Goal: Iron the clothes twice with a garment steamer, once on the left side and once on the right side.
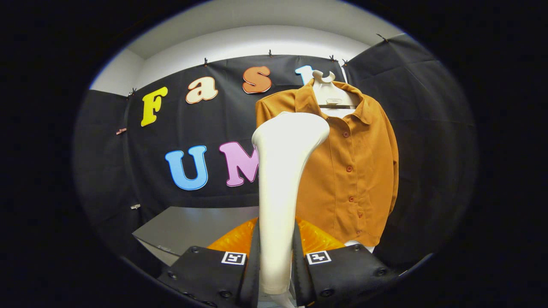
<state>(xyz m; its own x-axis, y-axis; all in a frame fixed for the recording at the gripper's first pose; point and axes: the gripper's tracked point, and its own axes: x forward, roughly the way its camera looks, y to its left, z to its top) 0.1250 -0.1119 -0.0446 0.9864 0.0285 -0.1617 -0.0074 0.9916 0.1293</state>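
Gripping one steamer (pixel 280 179), fingers (pixel 252 273) pressed both sides (one shirt (pixel 355 171) beyond)

Open room left of shirt (pixel 355 171).

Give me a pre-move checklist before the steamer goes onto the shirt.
1. Grip: the hand-held gripper has both fingers pressed on the white garment steamer handle. Ok.
2. Steamer attitude: upright, head at the top, beside the shirt's collar. Ok.
3. Garment: the orange button-up shirt hangs on a white hanger, buttoned and facing the gripper. Ok.
4. Contact: whether the steamer head touches the fabric. Cannot tell.
5. Steam: whether any is coming out. Cannot tell.
6. Path down the shirt: the grey table sits low and to the side. Ok.
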